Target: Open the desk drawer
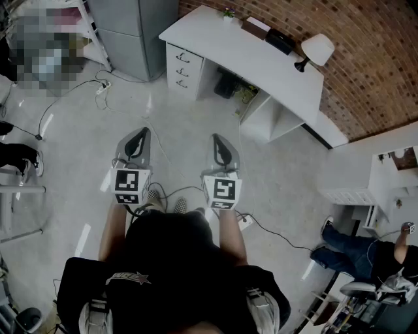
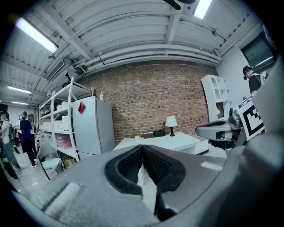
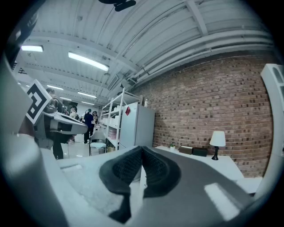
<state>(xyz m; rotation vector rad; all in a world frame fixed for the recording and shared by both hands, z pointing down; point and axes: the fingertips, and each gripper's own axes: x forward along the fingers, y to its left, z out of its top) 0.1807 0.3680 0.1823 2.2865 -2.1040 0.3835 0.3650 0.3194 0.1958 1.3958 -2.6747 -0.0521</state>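
Note:
A white desk (image 1: pixel 261 59) stands against the brick wall, well ahead of me. Its drawer unit (image 1: pixel 181 68) with three dark handles is at the desk's left end, all drawers closed. My left gripper (image 1: pixel 135 145) and right gripper (image 1: pixel 222 151) are held side by side over the floor, far short of the desk, both pointing toward it. Each is shut with nothing between its pads. In the left gripper view the desk (image 2: pixel 159 142) shows beyond the shut jaws, and in the right gripper view the desk (image 3: pixel 222 165) lies to the right.
A grey fridge (image 1: pixel 130 32) stands left of the desk, with a shelf rack beyond it. On the desk are a lamp (image 1: pixel 315 50), a dark box (image 1: pixel 279 40) and a small plant (image 1: pixel 228 13). Cables (image 1: pixel 157 140) run over the floor. A seated person (image 1: pixel 366 254) is at the right.

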